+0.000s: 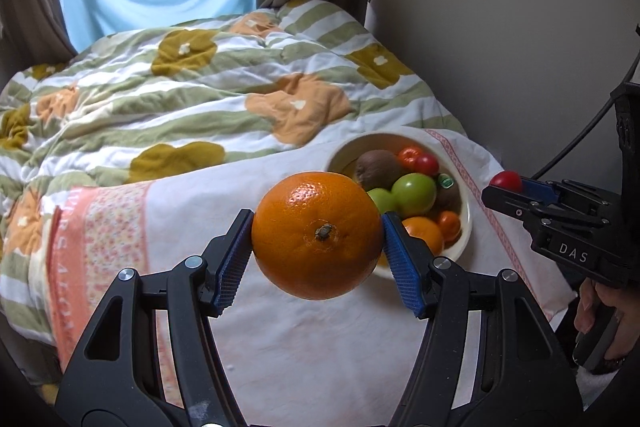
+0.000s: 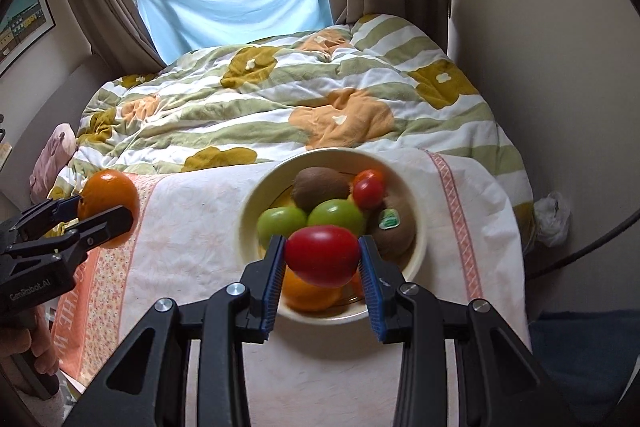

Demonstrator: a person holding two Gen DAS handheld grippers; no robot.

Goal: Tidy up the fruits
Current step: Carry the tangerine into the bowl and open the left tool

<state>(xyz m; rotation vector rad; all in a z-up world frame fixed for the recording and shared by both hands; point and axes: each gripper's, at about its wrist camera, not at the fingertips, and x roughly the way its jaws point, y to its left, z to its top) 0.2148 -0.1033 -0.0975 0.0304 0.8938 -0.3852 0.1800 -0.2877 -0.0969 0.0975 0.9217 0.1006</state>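
My left gripper (image 1: 317, 227) is shut on a large orange (image 1: 316, 235) and holds it in the air, left of the cream bowl (image 1: 466, 227). It also shows in the right wrist view (image 2: 106, 209). My right gripper (image 2: 322, 255) is shut on a red tomato (image 2: 322, 255) and holds it above the bowl's (image 2: 248, 227) near side; it shows in the left wrist view with the tomato (image 1: 506, 181). The bowl holds kiwis (image 2: 320, 187), green apples (image 2: 338, 213), a small tomato (image 2: 368, 191) and oranges (image 2: 308, 293).
The bowl stands on a white cloth with pink floral borders (image 2: 192, 235) spread over the foot of a bed. A striped floral quilt (image 2: 280, 99) lies behind it. A wall (image 1: 500, 27) is close on the right, curtains and a window behind.
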